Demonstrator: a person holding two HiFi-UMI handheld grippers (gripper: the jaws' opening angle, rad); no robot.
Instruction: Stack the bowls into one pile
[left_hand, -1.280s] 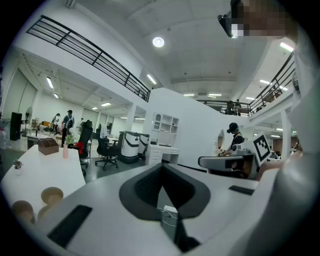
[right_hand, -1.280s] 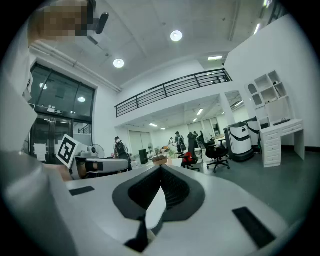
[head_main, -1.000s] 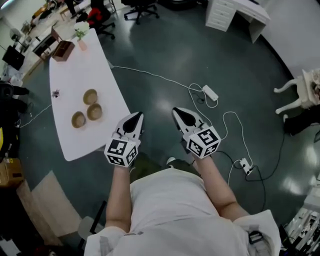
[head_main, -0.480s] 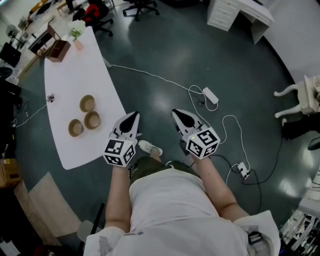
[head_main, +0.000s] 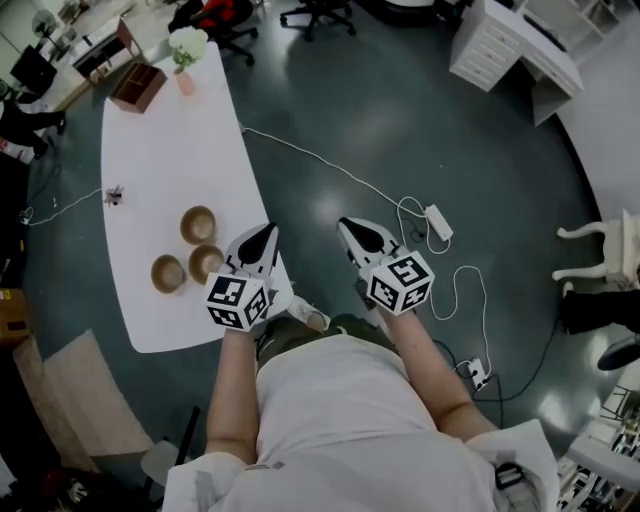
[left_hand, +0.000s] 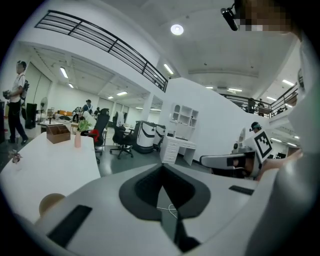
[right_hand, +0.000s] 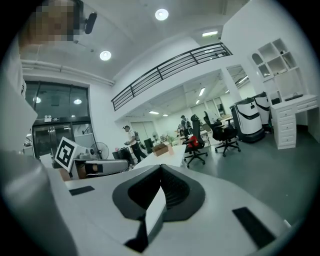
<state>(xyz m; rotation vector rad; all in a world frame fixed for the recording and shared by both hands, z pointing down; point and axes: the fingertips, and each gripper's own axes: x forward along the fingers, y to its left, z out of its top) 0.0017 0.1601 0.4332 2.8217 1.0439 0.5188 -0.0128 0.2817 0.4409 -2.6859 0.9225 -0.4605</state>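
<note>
Three wooden bowls (head_main: 198, 224) separate on white table (head_main: 160, 130), clustered near its edge, not yet stacked. Left gripper (head_main: 264, 234) pressed together, empty, near bowls. Right gripper (head_main: 351, 228) likewise closed, empty, above floor (head_main: 400, 120). Probably closed only for approach.

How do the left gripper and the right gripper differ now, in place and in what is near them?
The left gripper is at the edge of the white table, close to the three bowls; the right gripper is over the dark floor, away from them. The left gripper view shows one bowl at its lower left; the right gripper view shows none. Both are shut and empty.
</note>
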